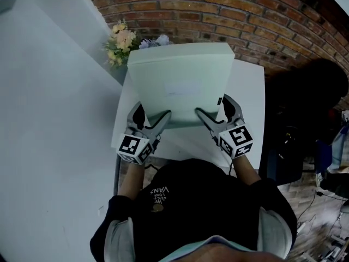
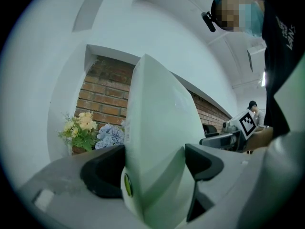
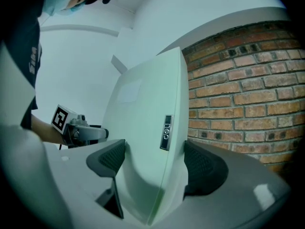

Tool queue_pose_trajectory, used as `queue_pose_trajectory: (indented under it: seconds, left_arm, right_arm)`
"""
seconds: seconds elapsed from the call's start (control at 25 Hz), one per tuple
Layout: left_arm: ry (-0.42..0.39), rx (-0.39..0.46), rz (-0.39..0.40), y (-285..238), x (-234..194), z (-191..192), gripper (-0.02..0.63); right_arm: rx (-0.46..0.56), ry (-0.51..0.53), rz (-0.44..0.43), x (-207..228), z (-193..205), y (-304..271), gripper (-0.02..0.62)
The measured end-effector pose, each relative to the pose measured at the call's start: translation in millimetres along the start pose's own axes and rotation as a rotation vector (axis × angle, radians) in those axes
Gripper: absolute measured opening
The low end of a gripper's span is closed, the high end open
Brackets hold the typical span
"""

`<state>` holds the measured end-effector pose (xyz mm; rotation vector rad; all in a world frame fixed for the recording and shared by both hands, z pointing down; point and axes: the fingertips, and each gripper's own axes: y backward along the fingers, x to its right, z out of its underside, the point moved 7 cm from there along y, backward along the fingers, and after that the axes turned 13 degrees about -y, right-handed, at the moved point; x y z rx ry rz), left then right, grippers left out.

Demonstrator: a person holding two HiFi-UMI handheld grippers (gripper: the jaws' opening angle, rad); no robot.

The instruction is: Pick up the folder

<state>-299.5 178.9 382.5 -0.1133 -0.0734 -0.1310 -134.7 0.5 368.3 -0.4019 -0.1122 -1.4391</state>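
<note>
A thick pale green folder [image 1: 180, 83] with a white label on its face is held up over the white table [image 1: 248, 113], tilted toward the brick wall. My left gripper [image 1: 155, 121] is shut on the folder's near left edge, and my right gripper [image 1: 210, 119] is shut on its near right edge. In the left gripper view the folder [image 2: 159, 142] fills the gap between both black pads [image 2: 102, 175]. The right gripper view shows the folder [image 3: 147, 142] squeezed between the pads [image 3: 202, 168], a small dark badge on its spine.
A bunch of yellow and blue flowers [image 1: 124, 41] stands at the table's far left corner, against the red brick wall [image 1: 245, 15]. A dark chair [image 1: 305, 119] sits to the right of the table. White wall panels rise on the left.
</note>
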Motion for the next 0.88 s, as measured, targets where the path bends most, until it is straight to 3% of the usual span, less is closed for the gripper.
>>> queue_pose_trajectory:
  seconds: [0.88]
  left_arm:
    - [-0.001,-0.014,0.025,-7.8,6.8,7.7,0.4]
  right_arm:
    - [0.002,-0.034,0.034,8.0,14.7,7.8,0.38]
